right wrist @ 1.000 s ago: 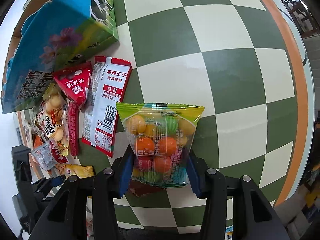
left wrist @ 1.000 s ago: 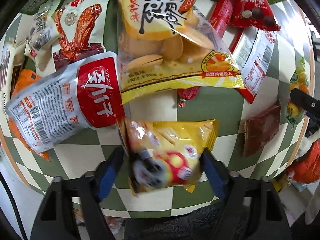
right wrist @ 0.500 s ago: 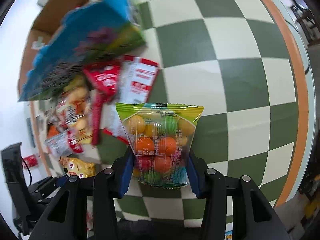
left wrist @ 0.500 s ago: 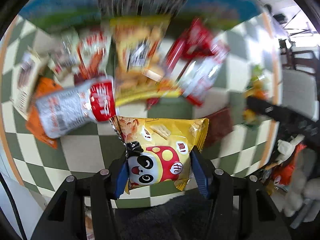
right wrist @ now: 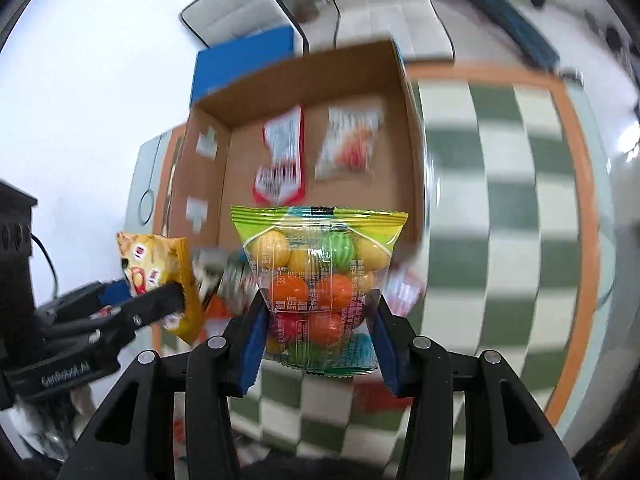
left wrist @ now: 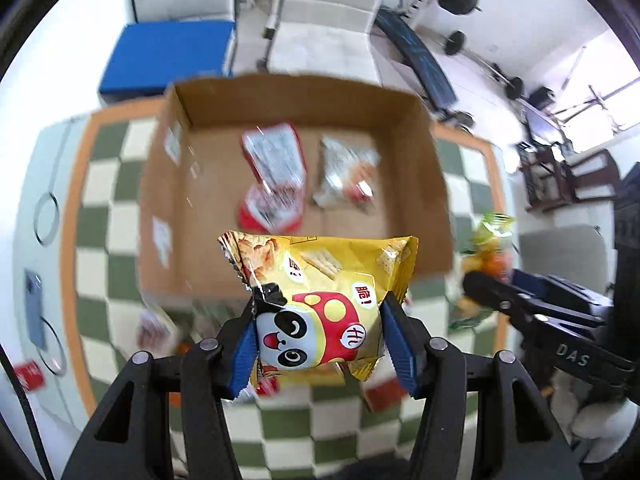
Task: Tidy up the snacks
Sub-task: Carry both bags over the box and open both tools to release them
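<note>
My left gripper [left wrist: 320, 340] is shut on a yellow panda snack pack [left wrist: 320, 300], held in the air above the table. My right gripper [right wrist: 318, 332] is shut on a clear bag of fruit-shaped candies [right wrist: 316, 280], also lifted. An open cardboard box [left wrist: 436, 216] lies beyond both, holding a red-and-white packet [left wrist: 274, 176] and a silver packet [left wrist: 346, 174]. In the left wrist view the right gripper [left wrist: 472, 286] and its candy bag [left wrist: 490, 248] show at the right. The right wrist view has the left gripper [right wrist: 180, 294] with the yellow pack [right wrist: 160, 268] at the left.
The box stands on a green-and-white checkered cloth [right wrist: 500, 200] with an orange border. Blurred loose snacks [left wrist: 160, 328] lie on the cloth in front of the box. A phone [left wrist: 34, 312] lies at the table's left edge. White chairs [left wrist: 320, 16] and gym gear stand beyond.
Both grippers have risen from the table with their packs and tilted up, so the open box has come into view. The left gripper's jaws closed onto the yellow pack.
</note>
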`<move>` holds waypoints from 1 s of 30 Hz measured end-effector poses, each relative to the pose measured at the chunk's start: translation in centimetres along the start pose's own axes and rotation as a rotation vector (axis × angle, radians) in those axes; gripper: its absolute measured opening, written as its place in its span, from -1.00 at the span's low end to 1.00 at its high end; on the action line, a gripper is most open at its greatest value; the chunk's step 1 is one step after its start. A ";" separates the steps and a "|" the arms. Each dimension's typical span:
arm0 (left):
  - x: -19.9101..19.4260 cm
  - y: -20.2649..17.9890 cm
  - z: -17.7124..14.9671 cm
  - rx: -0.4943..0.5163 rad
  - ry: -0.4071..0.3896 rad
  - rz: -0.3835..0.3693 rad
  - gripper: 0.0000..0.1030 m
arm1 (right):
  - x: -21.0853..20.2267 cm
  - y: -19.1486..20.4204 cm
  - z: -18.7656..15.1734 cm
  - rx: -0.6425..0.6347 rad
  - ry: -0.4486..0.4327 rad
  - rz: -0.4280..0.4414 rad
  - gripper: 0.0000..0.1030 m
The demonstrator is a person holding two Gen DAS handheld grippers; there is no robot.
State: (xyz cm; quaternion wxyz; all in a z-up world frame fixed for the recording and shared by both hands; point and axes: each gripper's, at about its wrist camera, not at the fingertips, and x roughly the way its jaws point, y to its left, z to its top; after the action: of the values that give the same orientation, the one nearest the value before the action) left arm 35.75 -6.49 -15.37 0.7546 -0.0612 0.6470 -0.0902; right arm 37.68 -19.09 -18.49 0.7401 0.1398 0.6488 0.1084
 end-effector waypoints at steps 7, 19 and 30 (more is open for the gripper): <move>4.9 3.9 7.4 -0.044 0.030 0.089 0.05 | 4.1 0.6 10.1 -0.025 0.000 -0.120 -0.02; 8.8 7.9 13.3 -0.142 0.080 0.145 0.66 | 9.8 0.1 18.6 -0.034 0.069 -0.216 0.63; 6.3 6.2 12.3 -0.079 0.026 0.101 0.77 | 8.8 2.1 17.2 -0.051 0.050 -0.200 0.73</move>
State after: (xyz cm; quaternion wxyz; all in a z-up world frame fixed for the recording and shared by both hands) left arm 49.15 -2.09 -20.80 0.7467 -0.0570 0.6622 -0.0272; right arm 55.92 -15.25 -23.92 0.7341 0.0525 0.6749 0.0540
